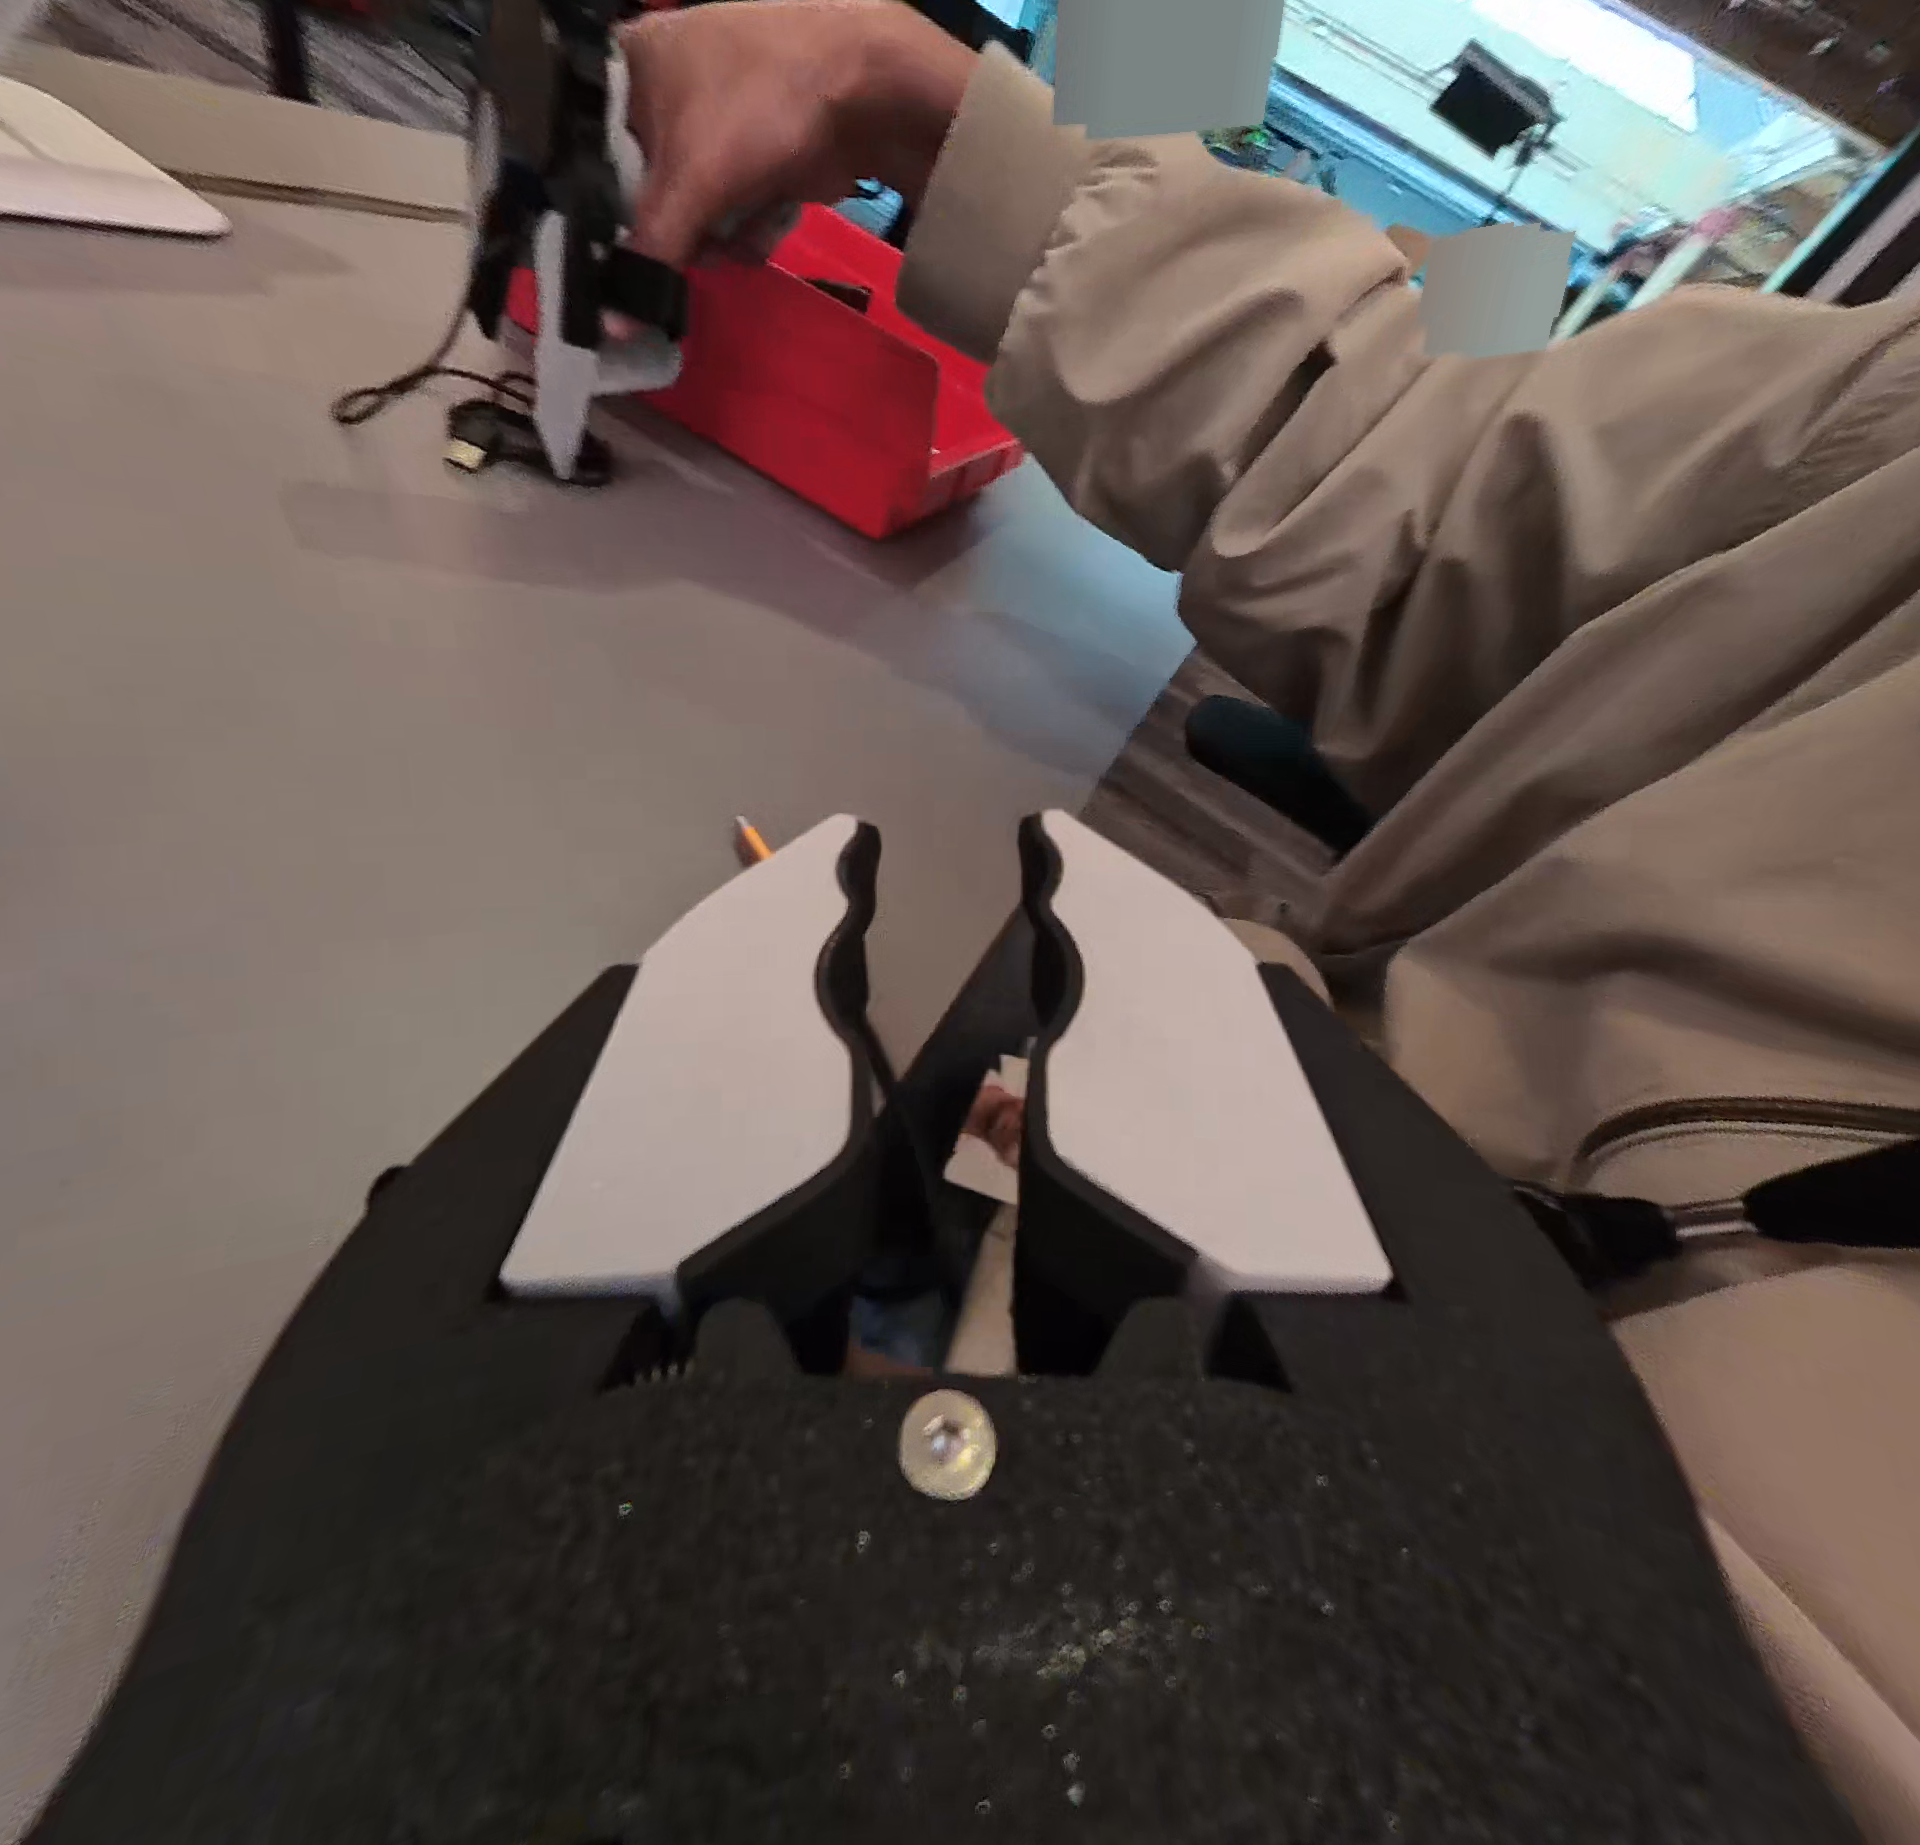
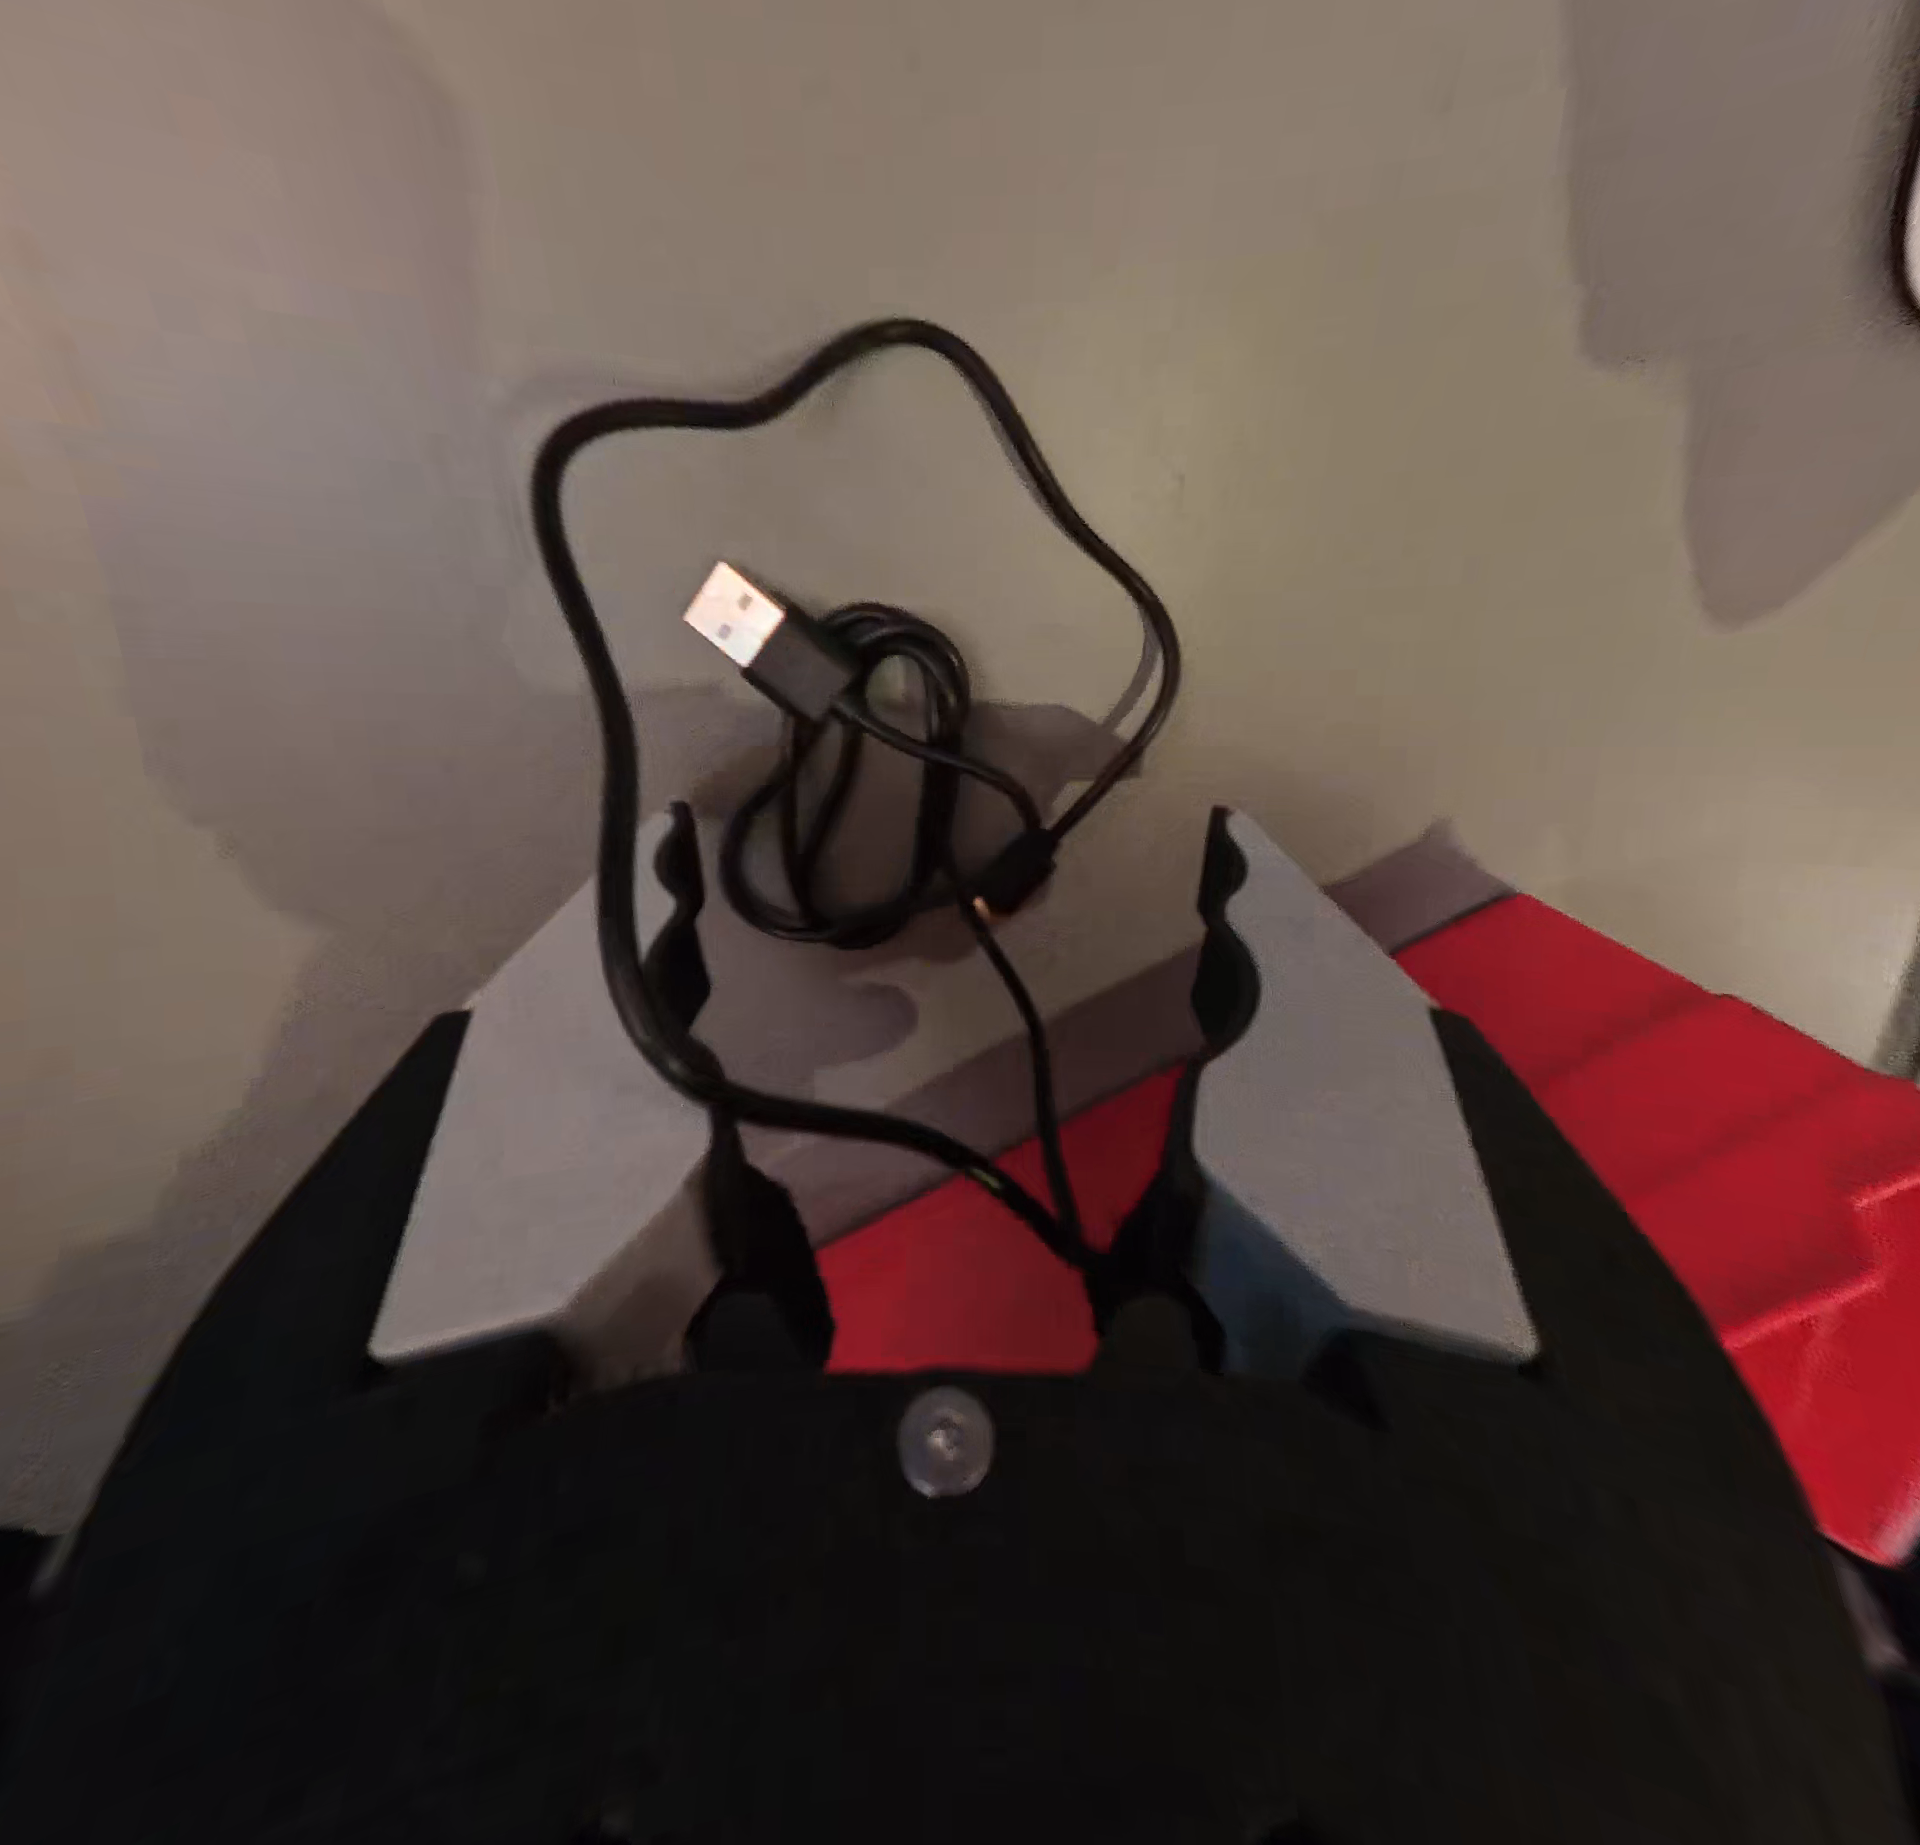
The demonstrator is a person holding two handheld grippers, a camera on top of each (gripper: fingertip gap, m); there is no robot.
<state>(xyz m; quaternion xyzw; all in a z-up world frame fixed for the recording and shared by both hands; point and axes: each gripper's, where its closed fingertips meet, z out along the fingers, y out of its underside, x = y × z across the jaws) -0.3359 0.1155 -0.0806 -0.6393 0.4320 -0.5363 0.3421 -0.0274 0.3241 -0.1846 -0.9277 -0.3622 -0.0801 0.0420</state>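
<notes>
The left gripper point(image 1: 948, 845) hangs over the near edge of the table point(image 1: 312, 756), its grey fingers point(image 1: 717, 1057) parted by a narrow gap with nothing between them. A yellow pencil tip point(image 1: 750, 839) pokes out just beside the left fingertip. To the right sit the person's tan sleeve point(image 1: 1455, 569) and a black chair arm point(image 1: 1278, 772) below the table edge.

The right gripper point(image 2: 948, 829) points down at the table point(image 2: 312, 341), its jaws spread wide. It grips nothing firmly. A black cable point(image 2: 623, 860) lies loosely coiled on the table under and just beyond the fingertips; one strand crosses over the left finger point(image 2: 540, 1120), and two strands run back between the fingers toward the gripper's base, where their ends are hidden. The cable's silver plug point(image 2: 730, 614) rests inside the loop, past the fingertips. A red bin point(image 2: 1610, 1172) sits under the right finger.

Farther off in the left wrist view, the right gripper point(image 1: 566, 445) stands nearly upright in the person's hand point(image 1: 769, 122), tips down on the cable point(image 1: 416, 393), with the bin point(image 1: 821, 382) just beside it. A white flat object point(image 1: 83, 174) lies at the far left of the table.
</notes>
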